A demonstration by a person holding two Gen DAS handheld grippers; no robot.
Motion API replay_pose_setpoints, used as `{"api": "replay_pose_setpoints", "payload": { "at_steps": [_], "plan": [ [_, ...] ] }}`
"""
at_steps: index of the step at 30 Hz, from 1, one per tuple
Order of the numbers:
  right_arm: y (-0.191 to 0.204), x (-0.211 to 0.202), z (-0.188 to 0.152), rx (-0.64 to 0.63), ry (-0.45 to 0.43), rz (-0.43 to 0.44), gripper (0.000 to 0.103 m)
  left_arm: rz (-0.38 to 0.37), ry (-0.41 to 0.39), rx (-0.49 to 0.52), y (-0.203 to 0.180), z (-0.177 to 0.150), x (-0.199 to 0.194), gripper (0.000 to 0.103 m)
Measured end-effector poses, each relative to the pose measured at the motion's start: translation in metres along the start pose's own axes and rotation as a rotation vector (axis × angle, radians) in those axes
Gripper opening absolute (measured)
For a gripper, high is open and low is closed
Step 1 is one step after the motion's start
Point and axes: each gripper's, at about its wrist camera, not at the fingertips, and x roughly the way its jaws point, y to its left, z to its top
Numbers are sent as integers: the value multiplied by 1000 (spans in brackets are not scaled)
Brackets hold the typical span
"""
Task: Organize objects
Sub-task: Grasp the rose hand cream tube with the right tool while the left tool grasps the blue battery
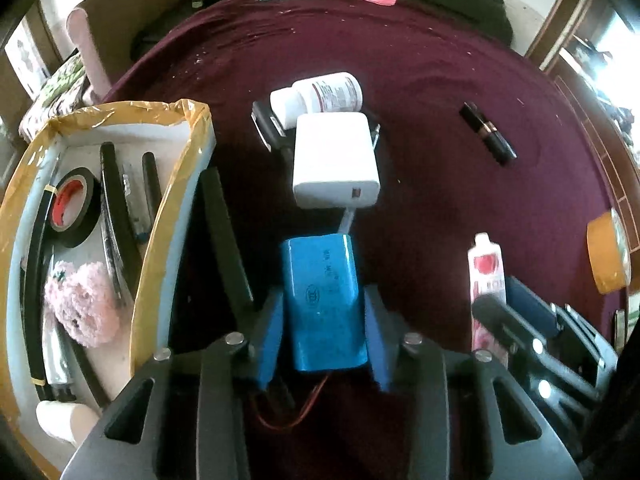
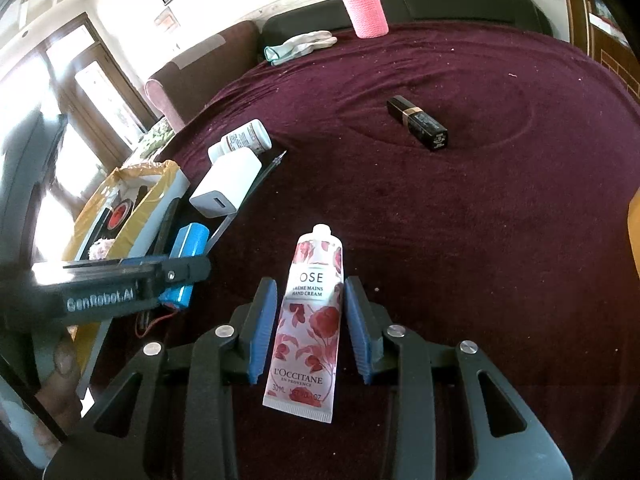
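Observation:
My left gripper straddles a blue battery pack with red wires, its pads touching both sides on the maroon cloth; it also shows in the right wrist view. My right gripper is open around a rose hand cream tube lying on the cloth, with small gaps on both sides. A white charger and a white pill bottle lie beyond the battery. A black lipstick lies farther out.
A yellow-taped white box at left holds black tape, pens and a pink fluffy item. A pink bottle and a glove lie at the far edge. A brown tape roll sits at right.

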Motion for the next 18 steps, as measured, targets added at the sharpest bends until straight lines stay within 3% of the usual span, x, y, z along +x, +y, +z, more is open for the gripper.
{"api": "replay_pose_setpoints", "payload": {
  "at_steps": [9, 14, 18],
  "plan": [
    [0, 0, 0, -3, 0, 5, 37, -14, -57, 143, -20, -48, -13, 32],
    [4, 1, -1, -30, 2, -11, 39, -59, -71, 120, -12, -50, -14, 31],
    [2, 2, 0, -22, 3, -25, 29, -71, -96, 127, -7, -52, -17, 31]
  ]
}}
